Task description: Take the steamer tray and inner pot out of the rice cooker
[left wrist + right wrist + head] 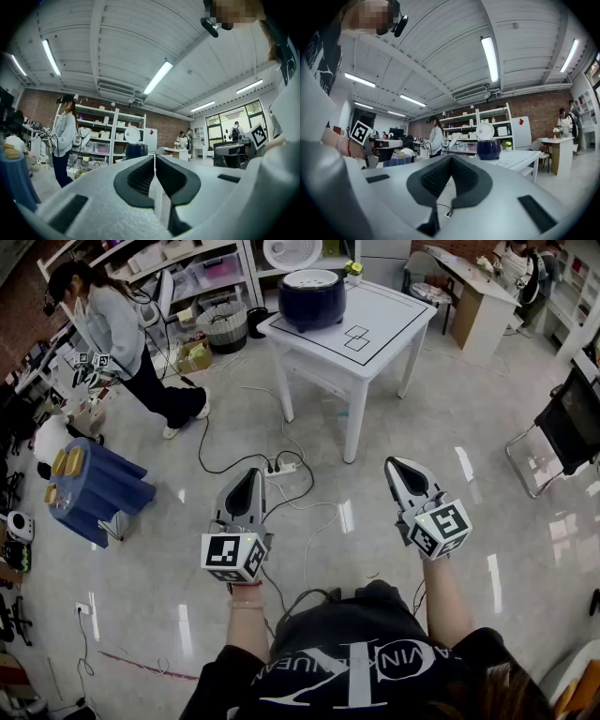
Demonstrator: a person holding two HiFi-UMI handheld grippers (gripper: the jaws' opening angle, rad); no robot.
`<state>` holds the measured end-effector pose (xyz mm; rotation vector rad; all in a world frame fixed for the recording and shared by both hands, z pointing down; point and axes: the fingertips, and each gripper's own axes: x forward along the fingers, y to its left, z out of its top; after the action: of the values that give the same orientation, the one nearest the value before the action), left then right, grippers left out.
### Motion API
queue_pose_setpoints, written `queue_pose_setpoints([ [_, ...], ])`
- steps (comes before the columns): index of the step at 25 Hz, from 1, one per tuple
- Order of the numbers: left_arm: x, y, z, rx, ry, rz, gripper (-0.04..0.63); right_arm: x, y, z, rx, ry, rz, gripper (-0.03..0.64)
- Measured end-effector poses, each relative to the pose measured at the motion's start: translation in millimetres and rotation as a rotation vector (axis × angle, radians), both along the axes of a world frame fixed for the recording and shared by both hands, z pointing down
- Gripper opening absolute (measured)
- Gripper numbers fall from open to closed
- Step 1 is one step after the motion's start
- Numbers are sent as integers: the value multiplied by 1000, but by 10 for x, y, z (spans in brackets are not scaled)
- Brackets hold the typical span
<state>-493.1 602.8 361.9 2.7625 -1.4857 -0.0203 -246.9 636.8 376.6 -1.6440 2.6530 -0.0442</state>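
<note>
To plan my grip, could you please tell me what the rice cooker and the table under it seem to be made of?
The rice cooker has a dark navy body with a soft sheen, probably glossy plastic or painted metal; its raised lid looks like white plastic. The table is matte white, likely painted wood or laminate, with black lines on top.

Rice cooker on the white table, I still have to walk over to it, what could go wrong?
1. The power strip and loose cables lie on the floor between you and the table: a likely trip hazard.
2. The rice cooker sits near the table's corner; a clumsy pull could shove it off.
</note>
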Motion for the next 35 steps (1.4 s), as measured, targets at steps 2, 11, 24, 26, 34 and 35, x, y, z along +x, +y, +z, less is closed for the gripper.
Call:
queue_pose_setpoints([
  [2, -13, -21, 13, -4, 2, -4, 15, -3, -22, 7, -1, -1, -1, -5],
  [11, 0, -131, 126, -35, 16, -4, 15, 59, -92, 116, -15, -10, 8, -5],
  [24, 366, -604, 226, -51, 27, 54, 35, 464, -500, 215, -43, -77, 67, 103],
  [26, 400, -772, 239, -51, 28, 51, 66, 529, -668, 233, -41, -87, 68, 106],
  [34, 636, -1729, 260, -70, 31, 7, 80, 903, -1689, 259, -53, -111, 46, 137],
  [35, 682, -1875, 249, -70, 34, 1, 80, 950, -1842, 255, -55, -110, 39, 137],
])
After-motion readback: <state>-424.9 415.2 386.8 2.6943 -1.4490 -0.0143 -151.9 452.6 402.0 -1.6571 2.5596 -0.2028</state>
